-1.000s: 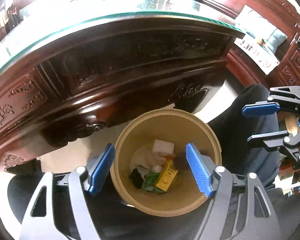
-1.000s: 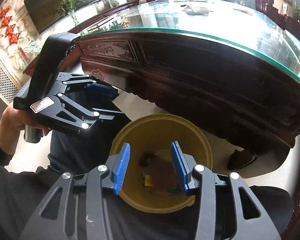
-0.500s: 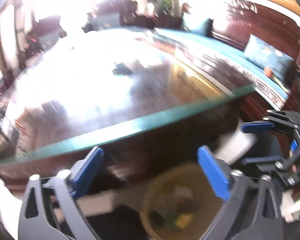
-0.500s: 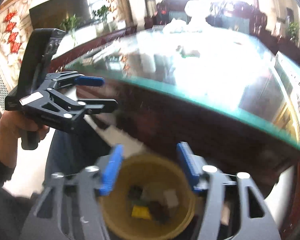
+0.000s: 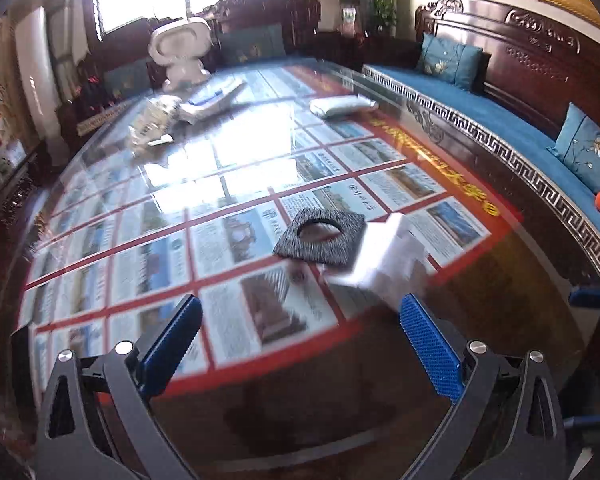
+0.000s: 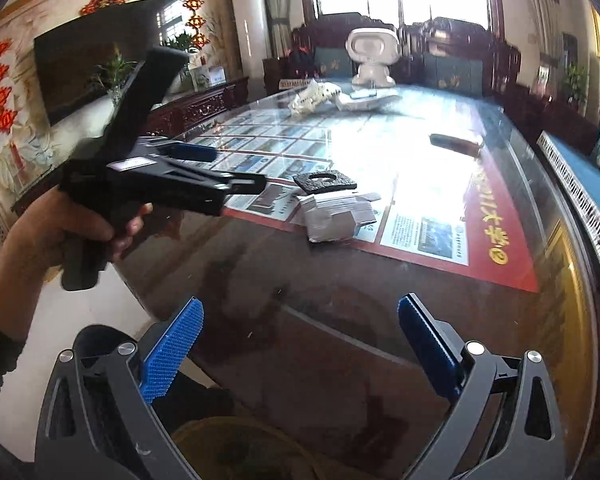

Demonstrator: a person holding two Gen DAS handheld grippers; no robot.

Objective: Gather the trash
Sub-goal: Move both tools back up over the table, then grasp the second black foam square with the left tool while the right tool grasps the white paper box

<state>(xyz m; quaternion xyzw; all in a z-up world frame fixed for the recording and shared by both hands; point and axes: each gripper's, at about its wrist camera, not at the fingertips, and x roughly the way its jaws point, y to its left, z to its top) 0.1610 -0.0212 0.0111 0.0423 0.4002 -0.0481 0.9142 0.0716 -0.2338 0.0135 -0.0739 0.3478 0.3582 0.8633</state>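
Both tongs spread wide, empty; right tongs point(image 6: 300, 344) have just been opening. White foam scrap point(image 5: 384, 264) lies on the desk point(image 5: 228, 184), touching dark foam square point(image 5: 320, 236). Scrap sits just ahead-right of left tongs point(image 5: 304, 340), which look nearer.

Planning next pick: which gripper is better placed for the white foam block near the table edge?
Left, probably. The left gripper is open with the white foam block just beyond its fingertips; the right gripper, also open, sits farther back.
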